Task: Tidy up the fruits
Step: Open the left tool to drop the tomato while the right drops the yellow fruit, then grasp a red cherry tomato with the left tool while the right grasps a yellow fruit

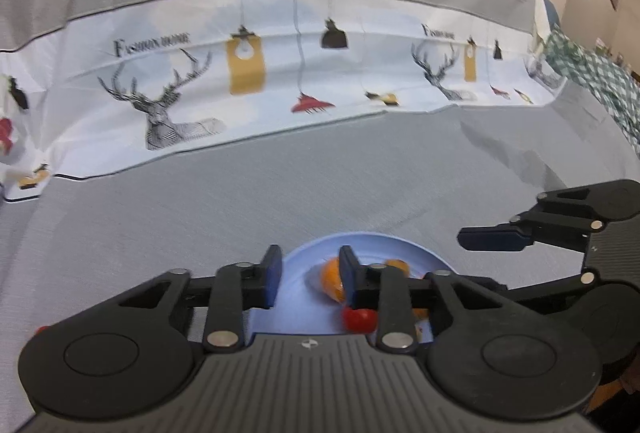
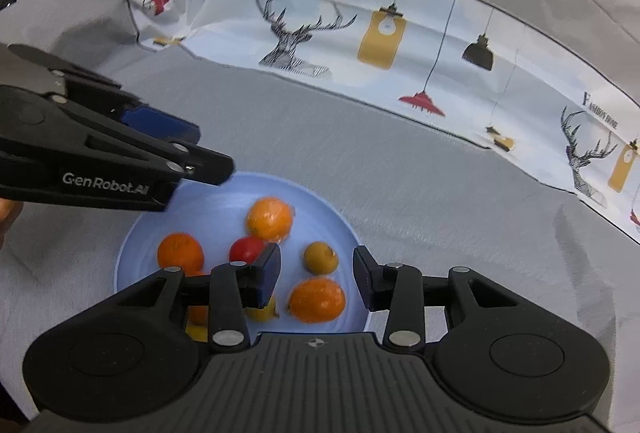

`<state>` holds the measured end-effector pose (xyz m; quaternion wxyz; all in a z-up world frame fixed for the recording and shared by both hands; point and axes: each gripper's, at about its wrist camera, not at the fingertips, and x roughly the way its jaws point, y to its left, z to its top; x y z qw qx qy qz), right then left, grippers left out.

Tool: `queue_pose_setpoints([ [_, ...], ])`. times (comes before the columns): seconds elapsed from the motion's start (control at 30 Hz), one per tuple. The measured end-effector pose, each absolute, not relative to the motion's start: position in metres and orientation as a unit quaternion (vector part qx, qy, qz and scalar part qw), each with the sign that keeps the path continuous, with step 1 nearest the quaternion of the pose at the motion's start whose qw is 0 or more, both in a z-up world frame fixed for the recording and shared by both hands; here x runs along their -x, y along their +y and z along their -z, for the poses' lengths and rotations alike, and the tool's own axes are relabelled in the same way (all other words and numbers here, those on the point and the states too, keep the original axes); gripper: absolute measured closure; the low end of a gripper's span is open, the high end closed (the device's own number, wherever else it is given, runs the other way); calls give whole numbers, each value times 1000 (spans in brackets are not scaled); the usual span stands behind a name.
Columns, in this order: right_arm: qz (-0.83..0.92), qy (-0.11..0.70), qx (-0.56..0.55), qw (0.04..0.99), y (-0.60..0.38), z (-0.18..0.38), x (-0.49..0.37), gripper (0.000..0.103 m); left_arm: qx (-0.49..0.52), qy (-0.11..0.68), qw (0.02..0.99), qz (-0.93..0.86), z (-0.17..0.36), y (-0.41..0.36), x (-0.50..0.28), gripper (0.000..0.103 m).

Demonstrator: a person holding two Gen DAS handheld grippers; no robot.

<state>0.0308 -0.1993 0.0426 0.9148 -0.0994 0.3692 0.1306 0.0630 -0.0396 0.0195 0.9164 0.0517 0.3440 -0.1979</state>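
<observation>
A light blue plate [image 2: 224,201] lies on grey cloth and holds several fruits: three oranges [image 2: 269,219] [image 2: 180,253] [image 2: 318,299], a red tomato [image 2: 246,249], a small yellow-orange fruit [image 2: 320,257] and yellow pieces partly hidden under my fingers. My right gripper [image 2: 316,273] hangs open over the plate's near side, and the small fruit shows in the gap, untouched. My left gripper [image 2: 212,151] reaches in over the plate's left rim. In the left wrist view the left gripper [image 1: 310,273] is open over bare plate [image 1: 380,249], beside an orange [image 1: 332,279] and the tomato [image 1: 358,319].
A white printed band with deer and lamps [image 2: 304,33] crosses the grey cloth behind the plate. A green checked cloth [image 1: 592,81] lies at the far right. A finger [image 1: 492,237] of my right gripper pokes in from the right of the left wrist view.
</observation>
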Motion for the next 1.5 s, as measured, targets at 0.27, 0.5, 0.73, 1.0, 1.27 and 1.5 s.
queue_pose_setpoints([
  [0.27,-104,337,69,933,-189,-56,-32,62,-41,325,935,138,-38,4,-60,97],
  [0.5,-107,291,19,950,-177,-74,-32,93,-56,305,945,102,-66,54,-49,97],
  [0.73,-138,284,-23,949,-147,-80,-42,93,-15,385,923,10,-38,100,-63,97],
  [1.0,-188,305,-40,933,-85,-71,-57,93,158,416,894,-50,-28,173,-83,97],
  [1.27,-242,331,-25,912,-31,-56,-70,92,212,421,878,-87,-25,207,-87,97],
  [1.5,-275,351,7,895,5,-34,-89,91,231,437,866,-74,-18,213,-92,95],
])
